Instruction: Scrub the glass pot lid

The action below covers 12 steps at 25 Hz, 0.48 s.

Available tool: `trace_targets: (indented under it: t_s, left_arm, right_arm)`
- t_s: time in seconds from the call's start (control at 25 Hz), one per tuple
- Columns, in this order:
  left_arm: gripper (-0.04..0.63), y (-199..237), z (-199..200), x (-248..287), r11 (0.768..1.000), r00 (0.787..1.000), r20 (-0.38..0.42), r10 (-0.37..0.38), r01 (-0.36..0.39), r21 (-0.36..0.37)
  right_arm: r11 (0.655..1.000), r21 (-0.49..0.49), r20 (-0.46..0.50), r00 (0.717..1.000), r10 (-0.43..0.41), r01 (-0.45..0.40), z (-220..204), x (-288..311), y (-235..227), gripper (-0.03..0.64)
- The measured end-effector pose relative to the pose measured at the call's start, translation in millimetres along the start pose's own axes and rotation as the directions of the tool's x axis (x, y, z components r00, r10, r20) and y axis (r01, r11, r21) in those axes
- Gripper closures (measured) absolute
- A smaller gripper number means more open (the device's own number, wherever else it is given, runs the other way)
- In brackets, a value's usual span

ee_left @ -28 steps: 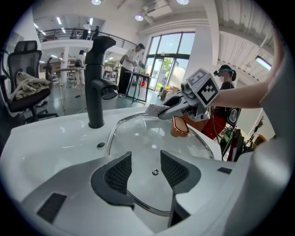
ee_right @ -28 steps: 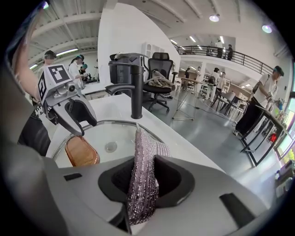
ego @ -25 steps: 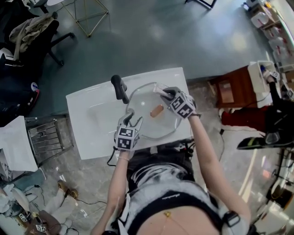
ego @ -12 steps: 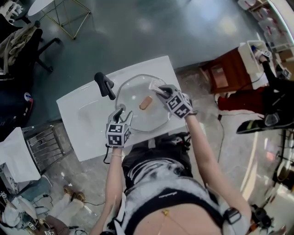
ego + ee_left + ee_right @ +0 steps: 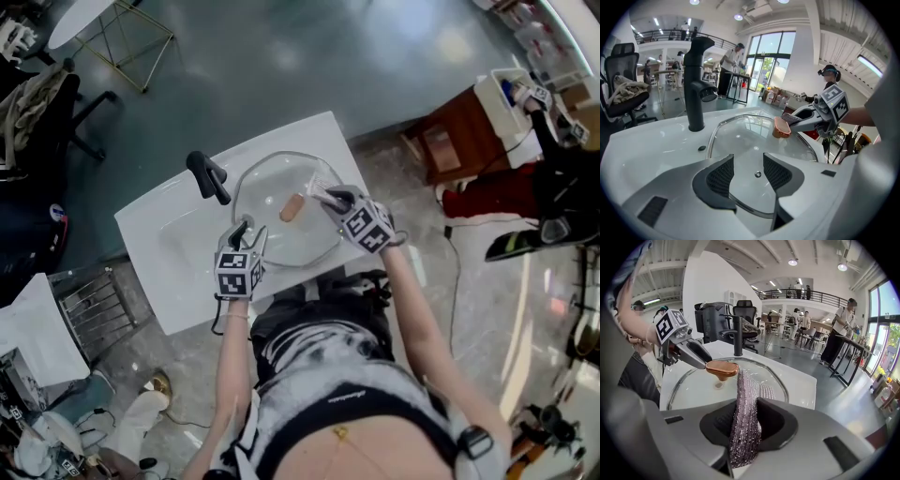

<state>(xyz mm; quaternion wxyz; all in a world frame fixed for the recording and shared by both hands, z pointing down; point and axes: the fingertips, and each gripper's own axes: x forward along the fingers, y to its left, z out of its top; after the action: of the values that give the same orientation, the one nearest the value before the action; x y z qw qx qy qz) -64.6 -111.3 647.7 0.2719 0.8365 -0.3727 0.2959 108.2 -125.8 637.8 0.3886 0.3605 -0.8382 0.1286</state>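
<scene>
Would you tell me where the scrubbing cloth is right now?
The scrubbing cloth is clamped in the right gripper, its free end lying on the glass lid, toward the right side in the head view, just right of the copper knob.

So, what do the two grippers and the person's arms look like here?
The left gripper and the right gripper are alike: pale grey moulded bodies, two jaws lined with dark textured pads, and a white cube with black square markers. Both forearms are bare, with no sleeves in view.
</scene>
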Motion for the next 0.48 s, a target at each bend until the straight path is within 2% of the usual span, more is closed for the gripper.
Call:
trace_targets:
  t_s: [0.48]
  left_arm:
    - [0.388,-0.8,-2.5,-0.5,0.999,1.0,-0.001,-0.025,0.025,0.024]
  right_arm:
    - [0.997,0.044,-0.016,0.998,0.065,-0.064,-7.6,-13.1,31.0,0.52]
